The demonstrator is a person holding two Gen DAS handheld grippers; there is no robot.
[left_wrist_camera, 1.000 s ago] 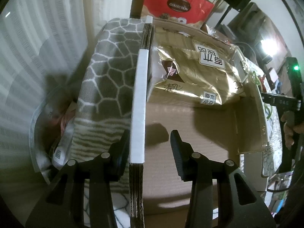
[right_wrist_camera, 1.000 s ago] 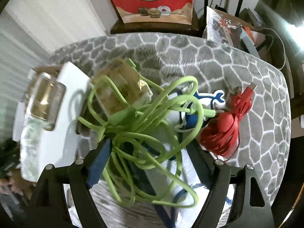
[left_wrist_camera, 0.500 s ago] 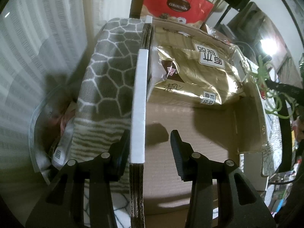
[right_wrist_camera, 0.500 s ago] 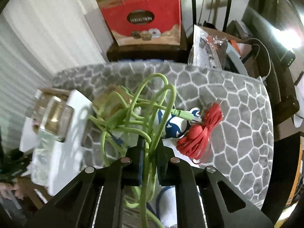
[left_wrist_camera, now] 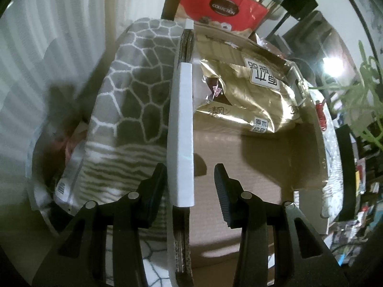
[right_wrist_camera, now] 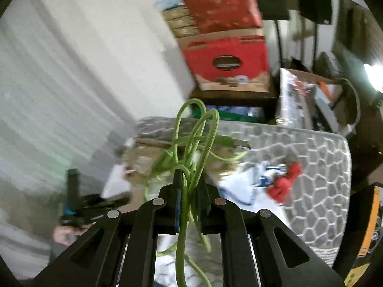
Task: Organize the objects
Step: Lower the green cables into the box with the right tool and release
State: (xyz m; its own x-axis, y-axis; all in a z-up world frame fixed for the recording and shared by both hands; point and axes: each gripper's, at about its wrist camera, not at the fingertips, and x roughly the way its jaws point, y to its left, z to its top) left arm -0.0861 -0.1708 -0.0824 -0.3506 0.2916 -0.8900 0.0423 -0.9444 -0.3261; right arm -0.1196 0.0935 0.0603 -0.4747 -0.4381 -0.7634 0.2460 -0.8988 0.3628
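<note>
Both fisheye views are dimly lit and bent into dark rounded corners, a bright lamp glare (left_wrist_camera: 331, 63) is seen at the right edge, hard shadows are cast inside the brown cardboard box (left_wrist_camera: 261, 148), and the right wrist view is smeared by motion blur.

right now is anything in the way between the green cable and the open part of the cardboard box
Nothing visible blocks it. The right gripper is shut on the green cable, held above the table. The cardboard box has bare floor in its near half; gold packets fill only the far end. The left gripper straddles the box's near wall.
</note>
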